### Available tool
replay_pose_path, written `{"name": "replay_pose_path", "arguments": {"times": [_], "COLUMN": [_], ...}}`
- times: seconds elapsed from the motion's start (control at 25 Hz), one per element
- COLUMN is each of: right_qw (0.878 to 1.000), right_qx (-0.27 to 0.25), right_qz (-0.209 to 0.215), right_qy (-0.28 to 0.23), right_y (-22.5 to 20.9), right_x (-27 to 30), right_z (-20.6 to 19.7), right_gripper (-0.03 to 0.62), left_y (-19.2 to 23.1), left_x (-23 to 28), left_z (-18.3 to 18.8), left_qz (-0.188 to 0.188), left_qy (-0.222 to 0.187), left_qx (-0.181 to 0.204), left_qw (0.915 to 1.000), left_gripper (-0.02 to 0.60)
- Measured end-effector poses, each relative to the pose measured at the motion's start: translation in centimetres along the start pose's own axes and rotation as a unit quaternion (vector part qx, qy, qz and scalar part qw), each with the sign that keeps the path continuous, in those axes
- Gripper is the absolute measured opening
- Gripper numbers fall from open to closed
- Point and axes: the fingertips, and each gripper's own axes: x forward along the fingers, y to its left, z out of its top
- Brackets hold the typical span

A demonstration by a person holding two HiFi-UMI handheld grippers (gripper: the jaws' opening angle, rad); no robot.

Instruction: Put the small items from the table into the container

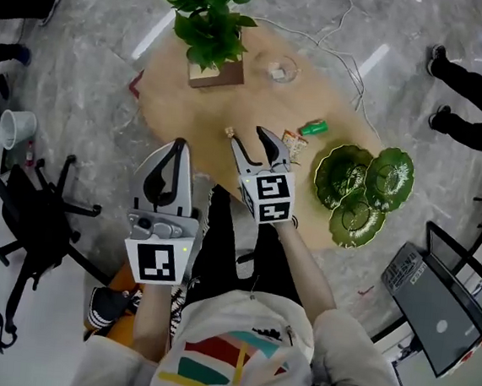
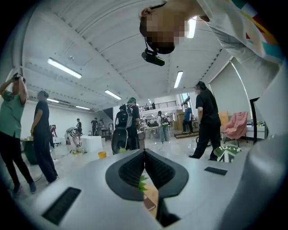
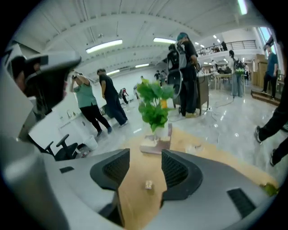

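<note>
A light wooden table (image 1: 189, 111) carries the small items: a tiny pale cube (image 1: 228, 131), an orange-and-white packet (image 1: 294, 139) and a green packet (image 1: 313, 128). The container, a green dish made of three leaf-shaped bowls (image 1: 344, 174), sits at the table's right end. My right gripper (image 1: 248, 138) hangs open over the table beside the cube; in the right gripper view the cube (image 3: 147, 184) lies on the wood between the spread jaws of the right gripper (image 3: 145, 157), untouched. My left gripper (image 1: 172, 166) is shut and empty at the table's near edge, and the left gripper (image 2: 144, 155) points almost level.
A potted plant (image 1: 211, 24) and a clear glass dish (image 1: 280, 68) stand at the table's far end. A black office chair (image 1: 39, 219) is on the left, a laptop (image 1: 442, 309) on the right. People stand around the room.
</note>
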Motion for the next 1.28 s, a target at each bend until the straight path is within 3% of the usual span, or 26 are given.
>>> {"name": "replay_pose_path", "arguments": {"times": [0.24, 0.36, 0.4, 0.44, 0.52, 0.76, 1.0, 1.12, 1.28], "right_qw": [0.991, 0.981, 0.977, 0.973, 0.973, 0.987, 0.998, 0.993, 0.974], "right_qx": [0.01, 0.01, 0.001, -0.011, -0.03, -0.054, -0.045, -0.029, -0.033], "right_qz": [-0.028, -0.031, -0.027, -0.023, -0.017, -0.016, -0.037, -0.032, 0.002], "right_qy": [0.133, 0.189, 0.212, 0.228, 0.23, 0.148, -0.016, -0.114, -0.222], "right_y": [-1.4, -1.5, -1.3, -1.1, -0.8, 0.1, 0.7, 1.5, 3.6], "right_x": [11.6, 14.1, 14.4, 14.5, 14.0, 8.3, -2.8, -9.7, -19.1], "right_z": [-12.8, -16.5, -17.3, -17.7, -17.2, -9.0, 6.3, 13.8, 20.4], "right_gripper": [0.224, 0.222, 0.191, 0.11, 0.11, 0.11, 0.11, 0.11, 0.11], "left_y": [2.2, 3.6, 4.0, 4.3, 4.7, 4.7, 2.7, 0.6, -2.4], "left_x": [1.2, 1.4, 1.3, 1.2, 1.0, 0.1, 0.0, -0.4, -0.8], "left_z": [-7.9, -9.5, -9.8, -9.9, -9.5, -4.4, 5.9, 10.1, 13.4], "left_qz": [-0.001, 0.015, 0.02, 0.024, 0.028, 0.022, 0.008, -0.011, -0.039], "left_qy": [0.034, 0.032, 0.032, 0.034, 0.034, 0.009, -0.054, -0.084, -0.112], "left_qx": [-0.01, -0.019, -0.022, -0.023, -0.022, -0.018, -0.01, -0.017, -0.033], "left_qw": [0.9994, 0.9992, 0.999, 0.9989, 0.9988, 0.9996, 0.9984, 0.9963, 0.9923], "left_gripper": [0.008, 0.008, 0.009, 0.008, 0.008, 0.009, 0.009, 0.008, 0.008]}}
